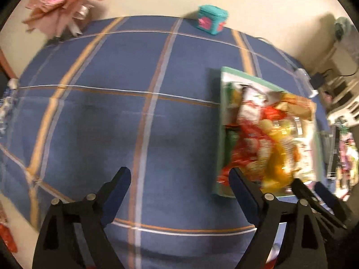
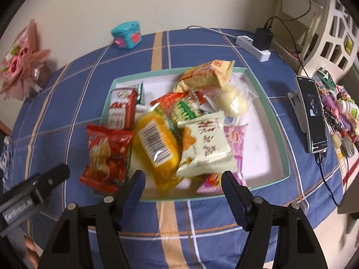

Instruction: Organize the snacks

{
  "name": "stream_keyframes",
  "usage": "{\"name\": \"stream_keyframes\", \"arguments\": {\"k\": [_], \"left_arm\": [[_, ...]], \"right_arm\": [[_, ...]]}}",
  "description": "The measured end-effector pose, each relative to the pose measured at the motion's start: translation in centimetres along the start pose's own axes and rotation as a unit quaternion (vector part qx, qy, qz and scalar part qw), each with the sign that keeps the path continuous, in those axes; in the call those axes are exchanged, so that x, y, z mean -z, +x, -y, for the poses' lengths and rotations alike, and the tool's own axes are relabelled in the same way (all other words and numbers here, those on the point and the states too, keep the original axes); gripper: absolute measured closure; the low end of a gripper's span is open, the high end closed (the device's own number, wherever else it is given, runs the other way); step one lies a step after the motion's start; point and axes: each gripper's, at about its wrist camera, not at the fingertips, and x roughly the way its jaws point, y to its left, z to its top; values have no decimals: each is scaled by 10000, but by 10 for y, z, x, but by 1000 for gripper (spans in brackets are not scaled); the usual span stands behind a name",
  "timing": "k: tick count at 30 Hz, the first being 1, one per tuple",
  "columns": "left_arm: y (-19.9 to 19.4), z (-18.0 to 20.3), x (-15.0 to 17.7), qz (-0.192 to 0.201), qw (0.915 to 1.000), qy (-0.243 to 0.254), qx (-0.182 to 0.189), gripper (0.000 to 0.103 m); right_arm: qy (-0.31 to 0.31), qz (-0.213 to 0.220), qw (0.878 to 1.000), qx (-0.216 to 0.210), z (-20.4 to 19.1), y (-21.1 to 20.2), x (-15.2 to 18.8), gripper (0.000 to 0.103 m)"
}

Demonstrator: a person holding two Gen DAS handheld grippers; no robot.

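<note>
Not much was legible tbh. The pale green packet (image 2: 205,144) had big red Chinese characters, too blurry to make out. The yellow packet (image 2: 157,144) showed a barcode label, digits unreadable. Everything else was a smear.

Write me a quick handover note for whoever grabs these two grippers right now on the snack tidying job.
Left gripper: open, holding nothing, over bare blue tablecloth left of the tray.
Right gripper: open, holding nothing, at the near edge of the tray.
Snacks: piled loosely in the tray. The red packet hangs over its near-left rim; the yellow packet and pale green packet lie on top, the tan packet leans at the far side.
Done: all visible packets are in or on the tray.
Left: probably tuck the red packet inside and straighten the pile.
</note>
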Motion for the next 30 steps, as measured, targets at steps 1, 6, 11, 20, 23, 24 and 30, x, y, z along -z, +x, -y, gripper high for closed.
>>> {"name": "stream_keyframes", "arguments": {"k": [1, 6, 11, 20, 23, 24, 30], "left_arm": [[-2, -3, 1, 38, 9999, 21, -149, 14], [-6, -8, 8, 142, 9970, 394, -654, 4], [-10, -17, 9, 113, 9976, 366, -580, 4], [-13, -13, 9, 111, 9972, 429, -600, 4], [-15, -16, 9, 105, 9967, 368, -709, 4], [-14, -17, 9, 97, 9965, 349, -756, 4], [-16, -21, 8, 77, 9950, 309, -947, 4]], "right_arm": [[-48, -3, 10000, -21, -3, -1, 2, 29], [-168, 27, 9998, -64, -12, -5, 9, 19], [-208, 96, 9997, -92, -16, -9, 13, 9], [-132, 114, 9998, -107, -12, -9, 11, 0], [-148, 125, 9998, -101, -12, -9, 11, 0], [-154, 122, 9998, -99, -12, -9, 11, 0], [-175, 130, 9997, -74, -12, -9, 10, 0]]}}
